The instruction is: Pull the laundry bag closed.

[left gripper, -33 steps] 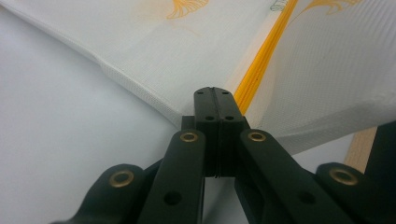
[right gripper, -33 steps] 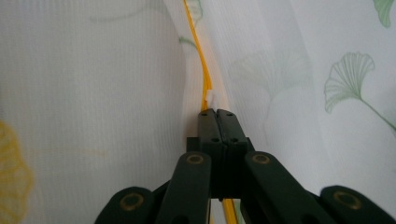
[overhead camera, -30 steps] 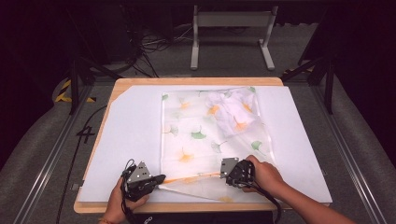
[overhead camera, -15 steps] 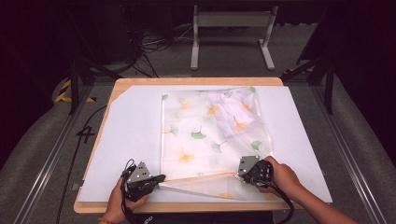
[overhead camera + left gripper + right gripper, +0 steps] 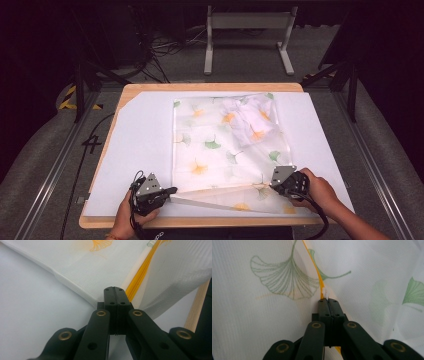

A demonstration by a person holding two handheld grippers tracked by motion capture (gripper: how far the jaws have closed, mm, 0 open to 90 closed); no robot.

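Cloth: you had a sheer white piece printed with green and orange leaves spread on the white sheet, its far right part bunched into a crumpled heap.
Near edge: you held it lifted off the sheet, stretched in a taut line between your two grippers along the table's near side.
Left gripper: you had its jaws fully closed, pinching the cloth's near left corner; in the left gripper view the hem ran out from between the tips, with an orange line in the weave just beside them.
Right gripper: you had its jaws pressed tight together as well, clamped on the near right part of the edge; in the right gripper view a small white tuft of cloth stuck out at the tips.
Hands: your left hand sat at the table's near edge, your right hand over the sheet's near right part.
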